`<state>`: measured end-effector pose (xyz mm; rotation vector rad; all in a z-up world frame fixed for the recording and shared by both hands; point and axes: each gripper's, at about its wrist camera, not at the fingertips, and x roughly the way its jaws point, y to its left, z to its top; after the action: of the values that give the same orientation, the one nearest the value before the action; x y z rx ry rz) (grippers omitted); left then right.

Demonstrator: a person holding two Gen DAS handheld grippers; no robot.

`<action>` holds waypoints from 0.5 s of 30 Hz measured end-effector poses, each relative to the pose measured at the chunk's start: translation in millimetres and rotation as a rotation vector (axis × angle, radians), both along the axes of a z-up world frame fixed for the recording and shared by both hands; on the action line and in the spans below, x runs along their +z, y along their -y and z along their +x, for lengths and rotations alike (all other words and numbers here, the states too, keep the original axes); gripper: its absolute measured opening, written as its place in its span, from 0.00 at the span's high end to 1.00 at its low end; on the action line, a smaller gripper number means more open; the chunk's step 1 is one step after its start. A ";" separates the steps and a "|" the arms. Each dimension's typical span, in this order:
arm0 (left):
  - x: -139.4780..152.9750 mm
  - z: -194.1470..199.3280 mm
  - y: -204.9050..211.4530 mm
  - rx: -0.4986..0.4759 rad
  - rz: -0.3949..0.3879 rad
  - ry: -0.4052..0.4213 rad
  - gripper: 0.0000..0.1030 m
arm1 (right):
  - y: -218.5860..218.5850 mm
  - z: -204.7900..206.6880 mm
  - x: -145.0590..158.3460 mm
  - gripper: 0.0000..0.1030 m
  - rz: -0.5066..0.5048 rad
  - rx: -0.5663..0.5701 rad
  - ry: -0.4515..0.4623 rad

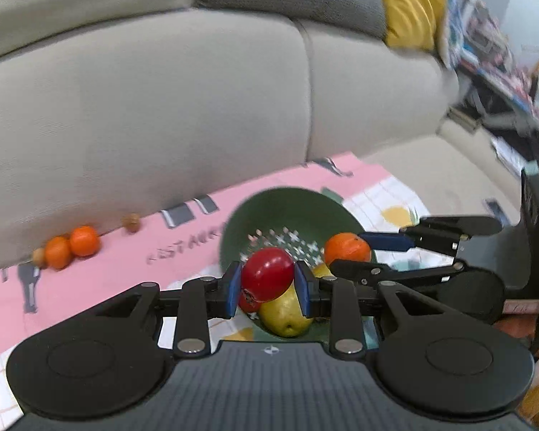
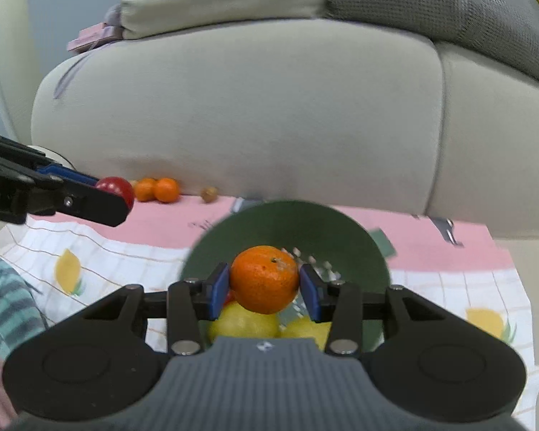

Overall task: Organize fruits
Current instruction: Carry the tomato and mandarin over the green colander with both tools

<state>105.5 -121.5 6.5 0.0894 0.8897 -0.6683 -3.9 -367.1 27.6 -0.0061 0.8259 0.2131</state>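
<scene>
Red round apple [image 1: 267,273] sits clamped in left gripper [image 1: 268,289] jaws; right gripper [image 2: 265,290] jaws clamp a dimpled orange mandarin [image 2: 264,278] above green perforated bowl [image 2: 287,222].

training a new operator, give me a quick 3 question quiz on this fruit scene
1. True or false: the left gripper holds a red fruit.
2. What does the right gripper hold? A) a pear B) a tangerine C) nothing
3. Fill in: both held fruits are over the green ____.

Key: 1 true; 2 B; 3 bowl. Two more tangerines lie on the pink cloth by the sofa.
</scene>
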 end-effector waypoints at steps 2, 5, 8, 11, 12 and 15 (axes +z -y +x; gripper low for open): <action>-9.2 3.8 14.6 -0.034 0.026 -0.020 0.66 | 10.1 -0.5 -7.0 0.61 0.006 -0.002 -0.012; -21.7 11.5 30.3 -0.066 0.066 -0.043 0.66 | 18.9 -1.7 -16.4 0.61 0.000 0.009 -0.025; -32.7 20.0 43.0 -0.096 0.118 -0.050 0.66 | 21.9 8.1 -25.6 0.61 -0.010 0.032 -0.040; -44.8 29.9 55.5 -0.132 0.204 -0.047 0.66 | 21.9 22.9 -36.5 0.61 -0.029 0.070 -0.057; -48.5 32.4 58.1 -0.146 0.229 -0.047 0.66 | 20.9 28.8 -41.0 0.61 -0.046 0.086 -0.064; -59.6 40.7 65.0 -0.186 0.287 -0.064 0.66 | 17.4 44.8 -54.1 0.61 -0.096 0.121 -0.095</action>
<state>146.1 -186.5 -53.2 0.4134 1.0430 -0.7149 40.9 -384.5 -26.4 -0.1370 0.9307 0.2894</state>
